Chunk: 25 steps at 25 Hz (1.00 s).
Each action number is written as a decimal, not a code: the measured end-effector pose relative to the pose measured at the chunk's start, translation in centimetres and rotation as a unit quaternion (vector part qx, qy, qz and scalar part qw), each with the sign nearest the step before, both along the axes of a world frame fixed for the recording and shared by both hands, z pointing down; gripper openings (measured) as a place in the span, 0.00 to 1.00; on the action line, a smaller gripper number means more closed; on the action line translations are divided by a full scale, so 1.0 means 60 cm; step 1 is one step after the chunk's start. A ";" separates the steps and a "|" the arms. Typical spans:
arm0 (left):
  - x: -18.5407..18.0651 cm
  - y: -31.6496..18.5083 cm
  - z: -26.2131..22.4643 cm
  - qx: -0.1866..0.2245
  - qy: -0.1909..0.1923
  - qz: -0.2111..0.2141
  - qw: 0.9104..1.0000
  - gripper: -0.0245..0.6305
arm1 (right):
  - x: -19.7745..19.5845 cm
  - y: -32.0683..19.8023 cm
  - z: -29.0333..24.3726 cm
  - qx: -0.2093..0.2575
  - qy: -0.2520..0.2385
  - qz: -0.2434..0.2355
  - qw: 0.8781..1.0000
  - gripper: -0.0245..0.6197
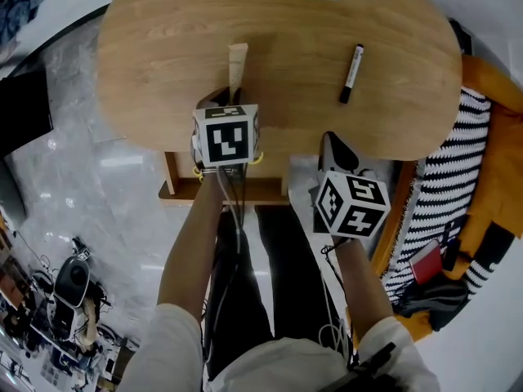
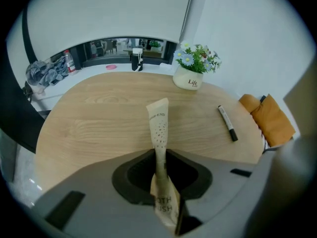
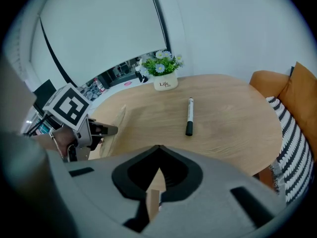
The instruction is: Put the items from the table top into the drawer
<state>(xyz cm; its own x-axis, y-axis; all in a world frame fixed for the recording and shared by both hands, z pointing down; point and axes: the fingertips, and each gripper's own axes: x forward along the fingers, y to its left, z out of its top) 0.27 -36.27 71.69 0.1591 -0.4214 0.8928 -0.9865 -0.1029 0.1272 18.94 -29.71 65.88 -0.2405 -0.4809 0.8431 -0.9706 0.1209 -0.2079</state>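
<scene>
Left claw is clamped on the near end of the packet. Right claw is closed with nothing in it, at the near right edge of the desk. A flower pot stands at the desk's far edge. The packet points away over the desk from its near edge. The pen lies to its right, well apart.
</scene>
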 end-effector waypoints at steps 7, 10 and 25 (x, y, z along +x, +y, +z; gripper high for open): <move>-0.039 0.058 -0.035 0.008 0.001 0.012 1.000 0.13 | -0.045 0.022 -0.022 0.016 -0.008 -0.003 1.000 0.03; -0.051 0.092 -0.048 0.010 0.003 0.026 1.000 0.13 | -0.067 0.040 -0.035 0.023 -0.011 -0.005 1.000 0.03; -0.069 0.296 -0.081 0.004 0.014 0.172 0.985 0.13 | -0.135 0.226 -0.083 0.045 -0.013 0.039 0.998 0.03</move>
<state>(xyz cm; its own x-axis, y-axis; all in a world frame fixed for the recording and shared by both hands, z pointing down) -3.90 -18.48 66.84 0.3174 -0.3454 0.8832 -0.8893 -0.4318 0.1507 10.86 -16.14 60.90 -0.2204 -0.5724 0.7898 -0.9723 0.0638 -0.2251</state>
